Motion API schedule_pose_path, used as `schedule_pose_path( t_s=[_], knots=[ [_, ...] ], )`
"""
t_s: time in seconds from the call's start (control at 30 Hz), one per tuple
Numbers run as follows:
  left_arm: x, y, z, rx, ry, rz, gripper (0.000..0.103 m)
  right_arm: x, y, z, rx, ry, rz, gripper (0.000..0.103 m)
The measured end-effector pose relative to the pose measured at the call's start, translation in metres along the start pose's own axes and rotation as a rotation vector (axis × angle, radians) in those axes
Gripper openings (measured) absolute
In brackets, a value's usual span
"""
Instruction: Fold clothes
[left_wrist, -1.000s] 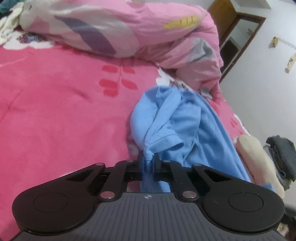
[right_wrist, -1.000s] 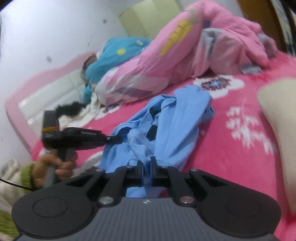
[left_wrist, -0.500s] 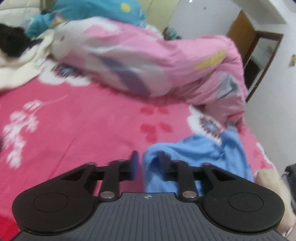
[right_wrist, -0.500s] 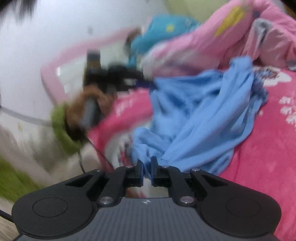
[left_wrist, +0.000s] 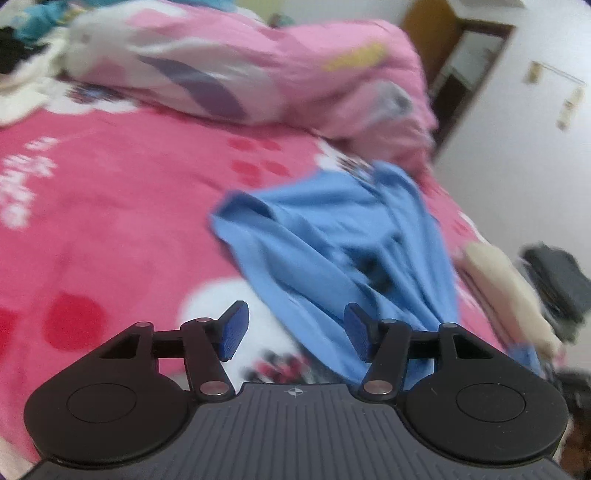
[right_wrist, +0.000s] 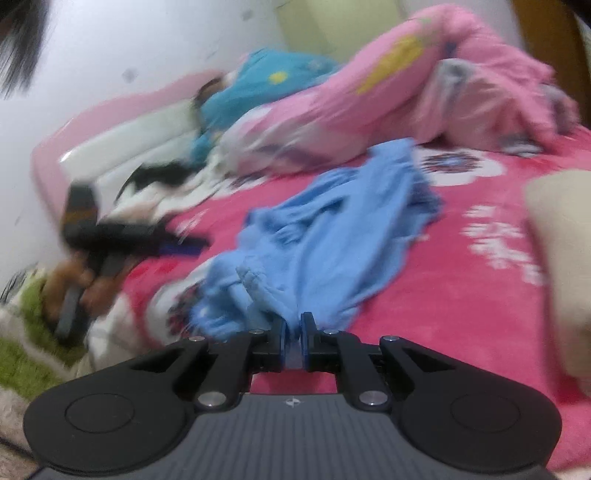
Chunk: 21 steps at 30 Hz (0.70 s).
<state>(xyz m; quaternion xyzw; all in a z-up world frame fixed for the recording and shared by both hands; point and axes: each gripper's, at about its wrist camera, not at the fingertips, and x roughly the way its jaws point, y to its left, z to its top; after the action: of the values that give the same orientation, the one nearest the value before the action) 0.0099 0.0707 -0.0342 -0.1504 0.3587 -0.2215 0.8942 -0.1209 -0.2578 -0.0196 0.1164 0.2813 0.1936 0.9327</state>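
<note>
A light blue garment lies crumpled on the pink flowered bedsheet. My left gripper is open and empty, its blue pads apart just above the near edge of the cloth. In the right wrist view the garment stretches away across the bed, and my right gripper is shut on a bunched edge of it. The left gripper shows there too, blurred, at the left over the bed.
A rolled pink quilt lies across the back of the bed. A cream cushion and dark clothes sit at the right edge. A blue pillow and a pink headboard are at the far left.
My left gripper let go of the blue garment and opened wide, then drew back from it. My right gripper kept its hold while the garment swung up and settled back on the bed.
</note>
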Motion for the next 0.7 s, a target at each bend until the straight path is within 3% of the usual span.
schedule_pose_path(
  t_s=[0.2, 0.3, 0.43, 0.47, 0.5, 0.57, 0.6, 0.7],
  knots=[
    [0.013, -0.026, -0.012, 0.112, 0.065, -0.060, 0.060, -0.072, -0.045, 0.001, 0.227, -0.327, -0.080, 0.007],
    [0.018, -0.035, -0.020, 0.159, 0.103, -0.074, 0.062, -0.098, -0.070, -0.005, 0.345, -0.441, -0.089, 0.007],
    [0.019, -0.057, -0.031, 0.233, 0.121, -0.145, 0.062, -0.082, -0.080, -0.010, 0.402, -0.344, -0.086, 0.011],
    [0.018, -0.064, -0.034, 0.259, 0.122, -0.165, 0.062, -0.073, -0.079, -0.011, 0.409, -0.312, -0.071, 0.017],
    [0.018, -0.070, -0.036, 0.285, 0.125, -0.179, 0.063, -0.062, -0.077, -0.013, 0.415, -0.285, -0.057, 0.039],
    [0.021, -0.082, -0.042, 0.336, 0.135, -0.181, 0.064, -0.042, -0.072, -0.016, 0.425, -0.230, -0.029, 0.071],
    [0.024, -0.086, -0.044, 0.356, 0.141, -0.174, 0.065, -0.032, -0.070, -0.018, 0.430, -0.203, -0.015, 0.079],
    [0.029, -0.090, -0.045, 0.367, 0.154, -0.160, 0.065, -0.001, -0.063, -0.022, 0.445, -0.120, 0.027, 0.079]
  ],
)
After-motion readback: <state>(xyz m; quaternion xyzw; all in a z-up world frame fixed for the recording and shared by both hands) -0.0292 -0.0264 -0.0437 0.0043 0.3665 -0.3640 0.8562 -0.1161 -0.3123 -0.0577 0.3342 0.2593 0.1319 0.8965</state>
